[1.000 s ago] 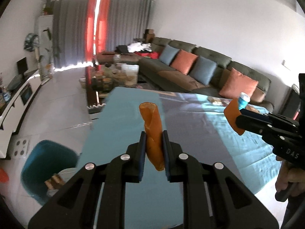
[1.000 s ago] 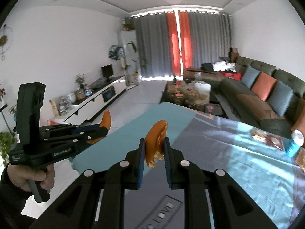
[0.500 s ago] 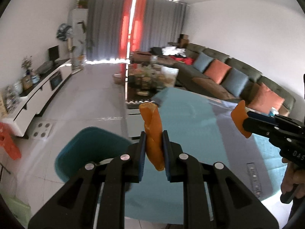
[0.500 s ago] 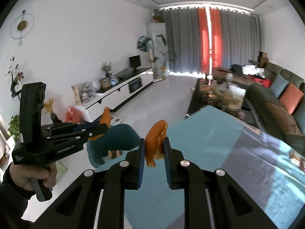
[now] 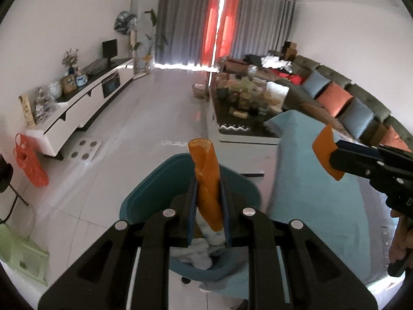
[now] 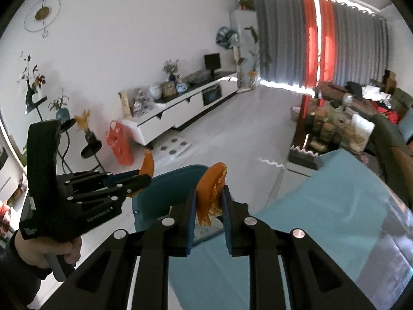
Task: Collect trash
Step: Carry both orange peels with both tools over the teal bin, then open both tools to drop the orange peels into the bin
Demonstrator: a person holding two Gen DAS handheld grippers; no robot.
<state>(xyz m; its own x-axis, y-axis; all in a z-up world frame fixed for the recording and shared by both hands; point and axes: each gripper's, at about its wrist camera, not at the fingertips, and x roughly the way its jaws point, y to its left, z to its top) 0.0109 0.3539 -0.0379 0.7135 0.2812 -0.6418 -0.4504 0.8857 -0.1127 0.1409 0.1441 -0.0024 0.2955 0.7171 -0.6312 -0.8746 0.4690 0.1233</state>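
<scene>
Both tongs are clamping orange peels: left tongs (image 5: 207, 210) gripping a rolled peel (image 5: 206, 180) standing upright, frame center, over the teal bin (image 5: 155, 196); right tongs (image 6: 208, 213) pinching a curled peel (image 6: 210, 193).

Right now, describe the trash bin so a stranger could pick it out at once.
Start at the long table with the light blue cloth. On the white floor just off its near end stands the teal plastic bin, directly below the left gripper. It is the only open teal container there, with pale crumpled trash inside.
</scene>
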